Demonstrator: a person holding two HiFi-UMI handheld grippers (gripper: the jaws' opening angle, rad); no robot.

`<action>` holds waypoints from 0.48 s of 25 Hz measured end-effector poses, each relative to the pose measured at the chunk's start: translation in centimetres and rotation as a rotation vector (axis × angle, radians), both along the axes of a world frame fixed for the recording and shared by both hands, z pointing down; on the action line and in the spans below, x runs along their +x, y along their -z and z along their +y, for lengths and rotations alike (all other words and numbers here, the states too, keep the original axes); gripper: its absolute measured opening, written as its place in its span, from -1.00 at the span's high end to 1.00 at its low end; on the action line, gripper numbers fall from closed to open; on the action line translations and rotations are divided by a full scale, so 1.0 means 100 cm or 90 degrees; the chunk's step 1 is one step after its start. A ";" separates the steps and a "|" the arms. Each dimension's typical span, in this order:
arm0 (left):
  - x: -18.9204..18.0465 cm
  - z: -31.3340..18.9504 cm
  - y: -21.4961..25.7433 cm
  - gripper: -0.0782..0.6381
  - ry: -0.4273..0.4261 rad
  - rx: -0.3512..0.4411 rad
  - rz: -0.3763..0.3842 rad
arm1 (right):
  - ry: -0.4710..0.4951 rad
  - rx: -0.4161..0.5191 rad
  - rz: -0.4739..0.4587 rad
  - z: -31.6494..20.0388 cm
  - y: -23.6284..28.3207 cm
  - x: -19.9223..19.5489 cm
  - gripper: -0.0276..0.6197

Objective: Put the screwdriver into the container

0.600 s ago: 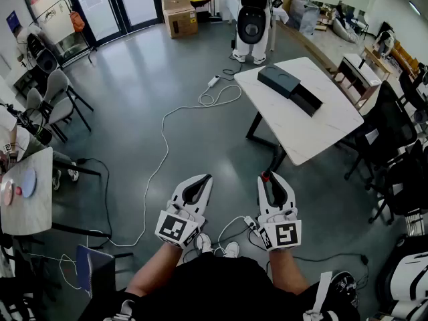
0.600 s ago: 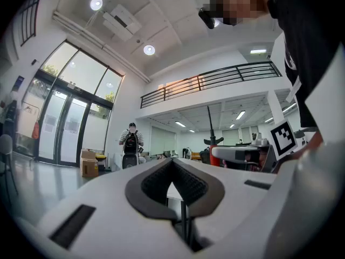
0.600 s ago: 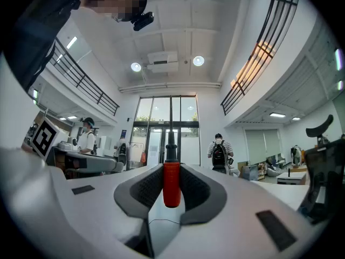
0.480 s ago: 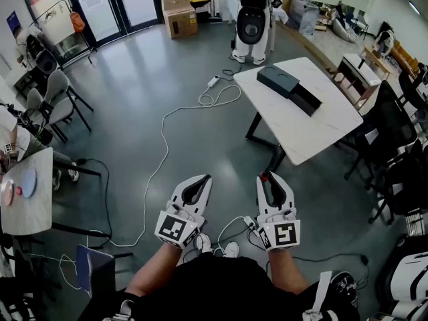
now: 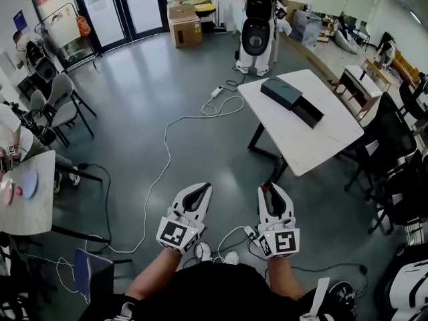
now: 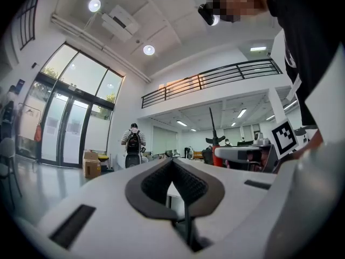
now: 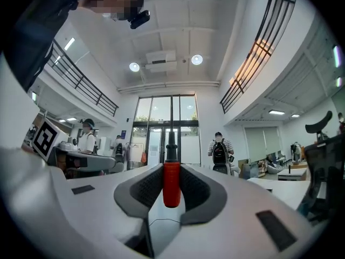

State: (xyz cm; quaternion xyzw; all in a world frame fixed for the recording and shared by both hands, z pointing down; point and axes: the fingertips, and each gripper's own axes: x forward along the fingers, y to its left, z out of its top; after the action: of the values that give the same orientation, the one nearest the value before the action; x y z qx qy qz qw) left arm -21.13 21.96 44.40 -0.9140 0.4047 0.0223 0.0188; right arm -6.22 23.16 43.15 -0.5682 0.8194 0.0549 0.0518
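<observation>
My right hand-held gripper (image 5: 271, 194) is clamped on the screwdriver (image 7: 171, 183) by its red handle. The tool's long axis runs along the jaws, with the dark shaft pointing out past the tips. My left hand-held gripper (image 5: 198, 192), just beside it, has its jaws together on nothing. The container (image 5: 284, 92) sits on the surface (image 5: 314, 136), well ahead and a little to the right across the floor (image 5: 167, 79). The right hand is nearer, and I judge I must walk closer first.
</observation>
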 end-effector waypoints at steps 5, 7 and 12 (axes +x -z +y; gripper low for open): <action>-0.019 -0.005 -0.001 0.76 -0.001 0.000 0.007 | 0.005 0.004 -0.023 -0.005 0.005 -0.017 0.58; -0.026 -0.008 -0.002 0.76 -0.003 0.001 0.008 | 0.004 0.007 -0.022 -0.008 0.007 -0.025 0.58; -0.045 -0.014 -0.001 0.76 -0.010 0.004 0.011 | 0.009 0.005 -0.026 -0.013 0.010 -0.045 0.58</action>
State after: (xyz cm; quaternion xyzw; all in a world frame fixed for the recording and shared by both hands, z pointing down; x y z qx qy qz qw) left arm -25.66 20.56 44.54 -0.9168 0.3977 0.0317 0.0180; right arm -10.73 21.90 42.13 -0.5631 0.8220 0.0465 0.0712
